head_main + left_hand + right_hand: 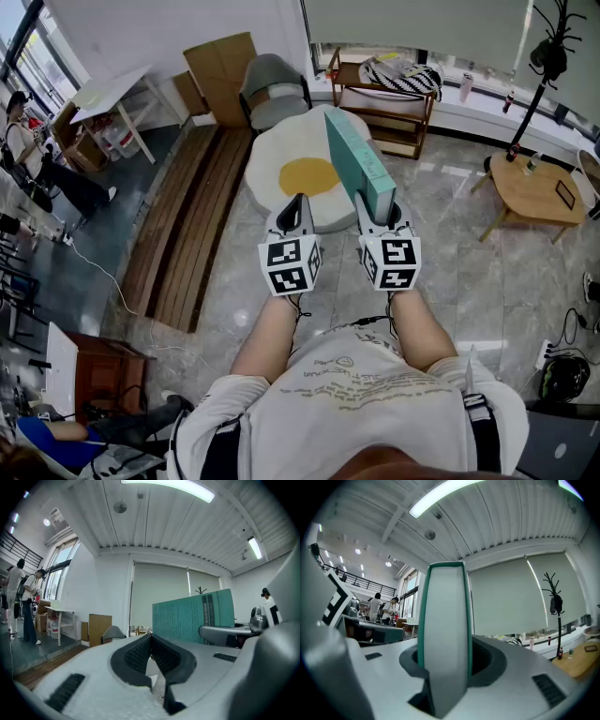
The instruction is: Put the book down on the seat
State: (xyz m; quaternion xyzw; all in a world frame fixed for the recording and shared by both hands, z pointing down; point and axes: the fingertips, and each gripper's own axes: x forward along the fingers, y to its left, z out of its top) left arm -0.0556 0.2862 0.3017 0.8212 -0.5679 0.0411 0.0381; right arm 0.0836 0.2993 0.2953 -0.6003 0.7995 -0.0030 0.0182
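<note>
head view: our right tool (379, 212) clamps the book (354, 155) on edge; we should lay it flat on the seat (270, 155) before releasing. left tool (295, 210) closed, empty.

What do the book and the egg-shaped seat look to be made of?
The book: paper pages between matte teal card covers; the right gripper view shows the pale page block edged in teal. The egg-shaped seat: probably soft fabric or plush, judging by its matte white surface, rounded lobes and yellow centre.
</note>
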